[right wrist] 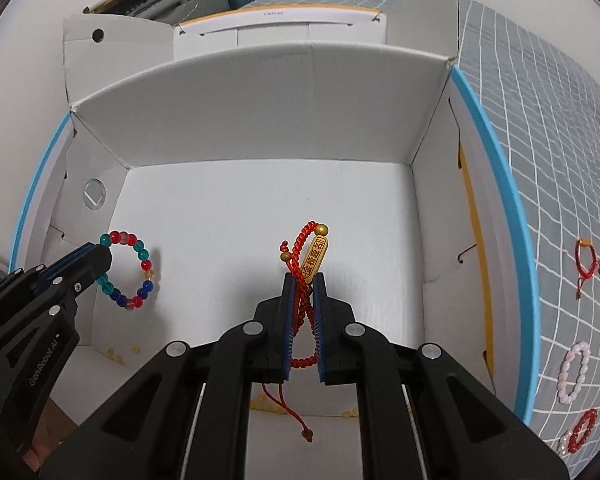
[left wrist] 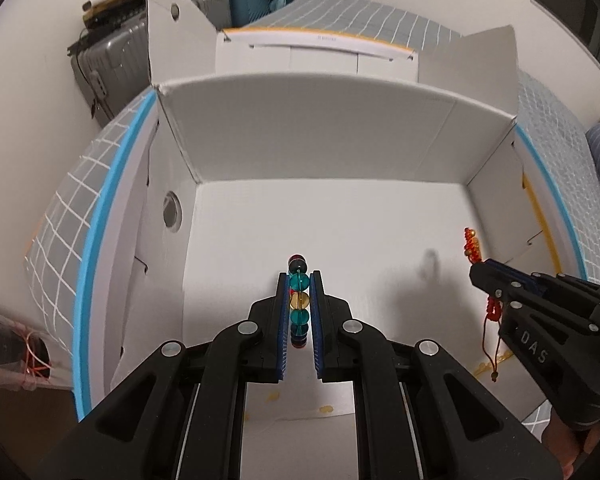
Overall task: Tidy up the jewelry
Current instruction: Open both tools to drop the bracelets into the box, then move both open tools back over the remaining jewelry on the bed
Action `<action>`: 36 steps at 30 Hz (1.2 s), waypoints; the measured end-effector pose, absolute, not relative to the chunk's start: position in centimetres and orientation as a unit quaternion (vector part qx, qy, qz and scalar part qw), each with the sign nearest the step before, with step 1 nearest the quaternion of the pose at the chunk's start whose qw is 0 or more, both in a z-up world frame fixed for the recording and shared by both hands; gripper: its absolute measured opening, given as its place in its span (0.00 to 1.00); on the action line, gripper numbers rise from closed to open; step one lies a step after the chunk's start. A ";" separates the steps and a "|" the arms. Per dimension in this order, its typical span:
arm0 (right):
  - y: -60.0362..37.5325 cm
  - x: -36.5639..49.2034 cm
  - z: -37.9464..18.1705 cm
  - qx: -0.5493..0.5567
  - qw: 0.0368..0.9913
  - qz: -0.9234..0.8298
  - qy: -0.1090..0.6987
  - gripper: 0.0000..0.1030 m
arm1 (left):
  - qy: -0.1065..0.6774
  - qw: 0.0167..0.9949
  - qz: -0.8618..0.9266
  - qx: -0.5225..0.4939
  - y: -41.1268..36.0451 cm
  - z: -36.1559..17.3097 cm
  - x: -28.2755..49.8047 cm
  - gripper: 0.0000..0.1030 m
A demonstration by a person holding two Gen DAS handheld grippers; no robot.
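Hanging over the left part of the white cardboard box, the left gripper has its blue-padded fingers narrowed onto a multicoloured bead bracelet. From its own camera the bracelet appears edge-on, a line of teal, amber and dark beads running between the pads; from the right wrist it reads as a full ring of red, teal and blue beads held by one side above the box floor near the left wall.

Further right, above the middle of the box, the right gripper is closed on a red braided cord bracelet carrying a yellow oblong charm with characters on it. The cord loops up past the fingertips, and a thin red tail with a small bead hangs below.

Outside the right wall, on the grey checked bedspread, lie a red cord bracelet, a pale pink bead bracelet and a red bead bracelet.
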State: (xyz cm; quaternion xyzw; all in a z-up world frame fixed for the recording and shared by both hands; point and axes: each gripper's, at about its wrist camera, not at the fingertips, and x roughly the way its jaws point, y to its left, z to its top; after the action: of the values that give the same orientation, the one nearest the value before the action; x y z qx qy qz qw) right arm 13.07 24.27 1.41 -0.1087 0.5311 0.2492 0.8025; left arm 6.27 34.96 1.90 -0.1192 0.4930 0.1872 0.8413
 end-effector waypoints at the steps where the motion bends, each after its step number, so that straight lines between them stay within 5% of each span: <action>1: 24.3 13.1 1.3 -0.109 0.802 0.249 0.531 0.08 | 0.495 0.841 0.185 -0.121 35.0 1.7 6.3 0.09; 9: 24.1 13.0 1.4 -0.109 0.807 0.246 0.526 0.12 | 0.495 0.840 0.189 -0.121 35.3 1.4 6.3 0.11; 13: 24.2 12.8 1.7 -0.108 0.809 0.249 0.522 0.23 | 0.491 0.838 0.204 -0.121 35.7 1.7 6.2 0.15; 17: 24.2 12.5 2.4 -0.107 0.816 0.253 0.509 0.43 | 0.483 0.841 0.211 -0.122 35.7 2.4 5.6 0.31; 19: 24.2 12.2 2.9 -0.109 0.819 0.256 0.502 0.45 | 0.478 0.843 0.214 -0.121 35.4 2.9 5.4 0.40; 21: 24.1 11.9 3.4 -0.110 0.825 0.257 0.492 0.52 | 0.469 0.847 0.220 -0.117 35.4 3.4 5.1 0.60; 36: 20.9 10.8 7.2 -0.091 0.854 0.261 0.441 0.87 | 0.421 0.870 0.238 -0.097 34.2 6.8 3.5 0.90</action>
State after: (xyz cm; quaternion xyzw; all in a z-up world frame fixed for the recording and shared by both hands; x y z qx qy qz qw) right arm 10.82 20.91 7.25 -0.0912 0.4414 0.2611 0.8536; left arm 3.55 34.16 6.75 -0.0974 0.4214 0.2380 0.8697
